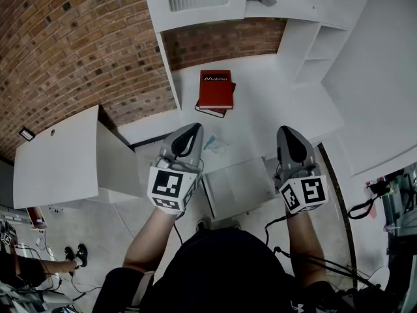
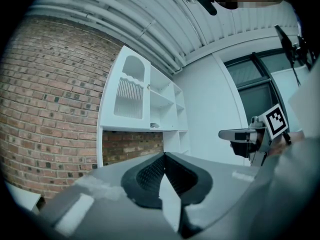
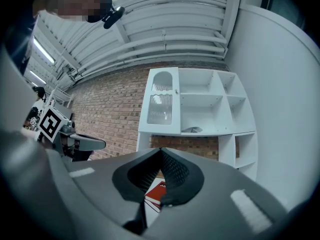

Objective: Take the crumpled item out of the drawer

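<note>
A small pale bluish crumpled item [image 1: 214,142] lies on the white desk [image 1: 273,96], just right of my left gripper's tip. The left gripper [image 1: 193,130] [image 2: 164,156] is shut and empty, pointing level toward the shelves. Across from it, my right gripper [image 1: 287,132] [image 3: 161,151] is also shut with nothing in it. Between the two, at the desk's near edge, is a pale drawer panel [image 1: 238,188]; I cannot tell whether it stands open. Each gripper view shows the other gripper off to the side.
A red book [image 1: 215,89] [image 3: 157,191] lies on the desk ahead. White shelves [image 1: 195,2] [image 2: 145,99] [image 3: 195,104] stand against a brick wall [image 1: 71,44]. A low white cabinet [image 1: 58,155] is at the left, cables [image 1: 368,201] at the right.
</note>
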The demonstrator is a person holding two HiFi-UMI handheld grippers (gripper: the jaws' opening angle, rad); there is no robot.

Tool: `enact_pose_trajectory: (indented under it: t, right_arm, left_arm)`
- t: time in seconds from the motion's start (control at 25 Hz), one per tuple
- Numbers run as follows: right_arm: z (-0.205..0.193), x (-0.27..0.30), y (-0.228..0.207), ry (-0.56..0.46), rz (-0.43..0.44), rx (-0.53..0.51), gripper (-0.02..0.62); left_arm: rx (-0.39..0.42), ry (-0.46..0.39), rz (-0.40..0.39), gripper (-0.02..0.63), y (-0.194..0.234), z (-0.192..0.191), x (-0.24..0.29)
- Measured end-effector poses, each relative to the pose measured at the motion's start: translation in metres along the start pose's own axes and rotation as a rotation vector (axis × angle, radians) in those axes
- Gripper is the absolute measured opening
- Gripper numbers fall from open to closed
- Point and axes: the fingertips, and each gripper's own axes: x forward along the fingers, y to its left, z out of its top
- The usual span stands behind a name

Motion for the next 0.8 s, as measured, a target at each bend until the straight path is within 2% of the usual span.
enact_pose_trajectory:
  t: [0.8]
  right_arm:
    - [-0.011,0.009,0.006,0.027,-0.024,-0.005,0.002]
  left_arm:
    - [-0.023,0.013,-0.023,0.003,0.017,-0.016,0.007]
